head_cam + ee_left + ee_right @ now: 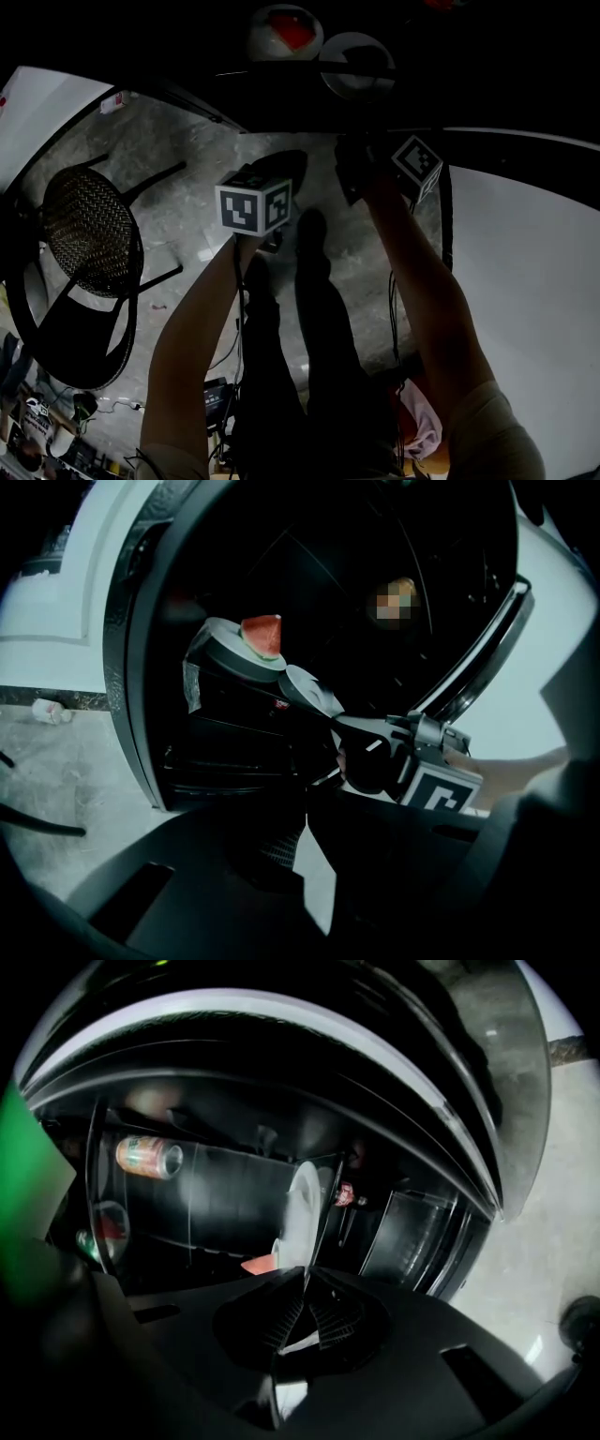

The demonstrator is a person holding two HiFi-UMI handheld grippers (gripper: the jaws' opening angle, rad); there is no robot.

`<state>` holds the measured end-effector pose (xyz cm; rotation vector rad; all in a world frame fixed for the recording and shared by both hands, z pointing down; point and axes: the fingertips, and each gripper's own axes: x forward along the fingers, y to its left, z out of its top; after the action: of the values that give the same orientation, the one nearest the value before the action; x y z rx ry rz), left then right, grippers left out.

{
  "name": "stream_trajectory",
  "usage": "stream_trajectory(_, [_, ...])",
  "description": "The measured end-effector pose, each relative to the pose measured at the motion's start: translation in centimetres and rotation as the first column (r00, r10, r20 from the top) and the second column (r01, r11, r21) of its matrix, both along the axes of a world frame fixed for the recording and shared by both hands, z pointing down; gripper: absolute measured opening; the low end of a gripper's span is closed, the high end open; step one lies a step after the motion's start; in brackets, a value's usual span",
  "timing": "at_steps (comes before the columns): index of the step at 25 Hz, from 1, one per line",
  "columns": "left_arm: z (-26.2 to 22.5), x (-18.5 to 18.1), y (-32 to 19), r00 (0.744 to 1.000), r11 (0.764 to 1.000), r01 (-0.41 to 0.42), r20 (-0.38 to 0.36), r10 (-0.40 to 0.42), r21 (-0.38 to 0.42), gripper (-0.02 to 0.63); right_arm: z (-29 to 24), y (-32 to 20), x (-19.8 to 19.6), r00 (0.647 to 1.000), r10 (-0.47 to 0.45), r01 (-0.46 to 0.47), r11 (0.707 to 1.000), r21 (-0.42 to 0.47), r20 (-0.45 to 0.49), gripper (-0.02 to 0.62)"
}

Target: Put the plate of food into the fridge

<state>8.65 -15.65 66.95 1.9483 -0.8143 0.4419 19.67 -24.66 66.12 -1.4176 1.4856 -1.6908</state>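
The fridge point(141, 667) stands open and dark inside. A plate point(230, 653) carrying a red watermelon slice point(262, 635) sits on a shelf; from the head view it is the plate point(284, 31) at the top. Just right of it a second white plate point(314, 691) has my right gripper point(361, 747) shut on its rim. In the right gripper view that plate point(302, 1208) stands edge-on, straight ahead of the shut right gripper point(305, 1277). My left gripper point(305, 819) hangs back outside the fridge, jaws shut, holding nothing. In the head view, the left gripper point(279, 178) sits lower left of the right gripper point(354, 169).
A drinks can point(150, 1157) lies on an inner shelf. The white fridge door point(525, 281) stands open at the right. A black mesh chair point(89, 234) stands on the grey floor at the left. A small container point(49, 711) lies on the floor.
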Motion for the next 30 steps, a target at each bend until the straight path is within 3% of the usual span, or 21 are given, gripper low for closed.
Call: stream_trajectory(30, [0.4, -2.1, 0.9, 1.0, 1.0, 0.011, 0.004, -0.011, -0.015, 0.012, -0.4, -1.8, 0.2, 0.993, -0.04, 0.042, 0.999, 0.009, -0.107, 0.031])
